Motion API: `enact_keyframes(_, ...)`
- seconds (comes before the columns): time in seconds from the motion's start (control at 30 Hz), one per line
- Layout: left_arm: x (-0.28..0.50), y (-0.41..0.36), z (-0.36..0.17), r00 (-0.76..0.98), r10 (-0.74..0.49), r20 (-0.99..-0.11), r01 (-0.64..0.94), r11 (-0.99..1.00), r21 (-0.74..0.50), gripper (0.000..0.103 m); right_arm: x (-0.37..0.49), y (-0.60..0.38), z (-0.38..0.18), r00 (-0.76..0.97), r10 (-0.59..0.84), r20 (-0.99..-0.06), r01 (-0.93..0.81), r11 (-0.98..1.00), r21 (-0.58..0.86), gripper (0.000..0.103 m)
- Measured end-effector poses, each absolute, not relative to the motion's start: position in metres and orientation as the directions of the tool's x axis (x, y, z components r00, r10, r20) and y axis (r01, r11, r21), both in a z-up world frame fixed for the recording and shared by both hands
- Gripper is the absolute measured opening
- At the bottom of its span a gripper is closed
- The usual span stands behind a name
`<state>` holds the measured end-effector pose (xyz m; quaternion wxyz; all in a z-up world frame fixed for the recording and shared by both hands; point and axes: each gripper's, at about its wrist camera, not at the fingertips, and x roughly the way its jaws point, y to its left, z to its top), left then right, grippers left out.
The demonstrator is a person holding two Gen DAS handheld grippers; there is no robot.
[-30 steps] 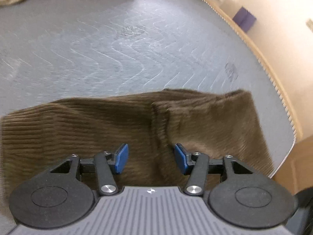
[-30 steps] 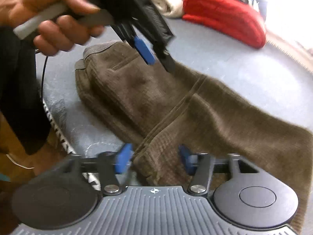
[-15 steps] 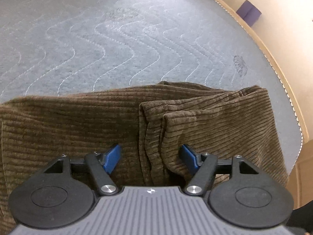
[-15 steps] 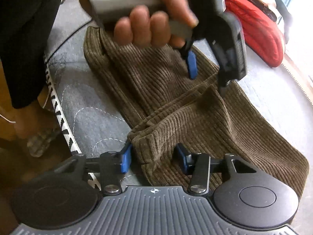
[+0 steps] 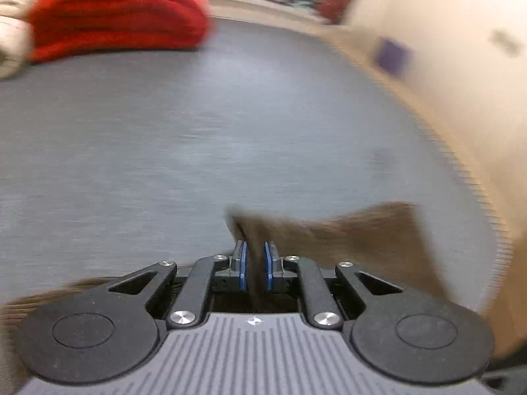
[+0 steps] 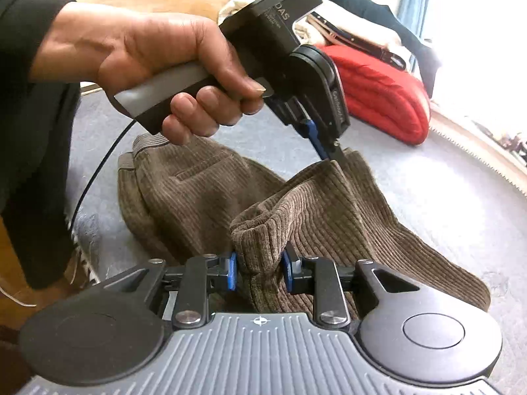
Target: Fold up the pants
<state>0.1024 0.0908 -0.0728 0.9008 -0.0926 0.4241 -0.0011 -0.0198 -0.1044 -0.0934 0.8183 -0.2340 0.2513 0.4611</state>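
Brown corduroy pants (image 6: 204,197) lie on a grey mattress (image 6: 444,204), long axis running from waistband at far left toward near right. Left gripper (image 5: 253,265) and right gripper (image 6: 258,270) each pinch a raised fold. Only the right view shows the left hand (image 6: 158,62).

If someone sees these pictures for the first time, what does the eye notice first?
The brown pants, lifted off the grey mattress at two spots: the left gripper pinches a fold high in the middle, and the right gripper clamps a cuff near the camera. Next comes the red blanket at the far edge, beside the pale laundry.
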Motion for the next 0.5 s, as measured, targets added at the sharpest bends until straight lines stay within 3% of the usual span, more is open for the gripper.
enact_keyframes(0.03, 0.102, 0.095, -0.078, 0.622, -0.037, -0.782, -0.116, 0.984, -0.139, 0.022, -0.019, -0.099, -0.102, 0.438, 0.601, -0.669, -0.871, 0.468, -0.149, 0.035)
enact_keyframes(0.13, 0.098, 0.107, -0.082, 0.595, -0.058, -0.802, -0.166, 0.967, -0.193, 0.023, -0.011, -0.103, -0.113, 0.386, 0.546, -0.743, -0.86, 0.504, -0.076, 0.039)
enact_keyframes(0.3, 0.074, 0.065, -0.059, 0.622, -0.102, -0.776, 0.029, 0.994, -0.107, 0.029, 0.021, -0.14, -0.088, 0.458, 0.541, -0.706, -0.727, 0.684, 0.053, 0.055)
enact_keyframes(0.4, 0.058, 0.048, -0.042, 0.622, -0.109, -0.776, 0.096, 0.993, -0.062, 0.031, 0.048, -0.174, -0.073, 0.531, 0.469, -0.706, -0.553, 0.823, 0.131, 0.055)
enact_keyframes(0.5, 0.038, 0.038, -0.016, 0.646, -0.102, -0.757, 0.106, 0.993, -0.044, 0.041, 0.065, -0.208, -0.059, 0.597, 0.373, -0.711, -0.392, 0.908, 0.148, 0.057)
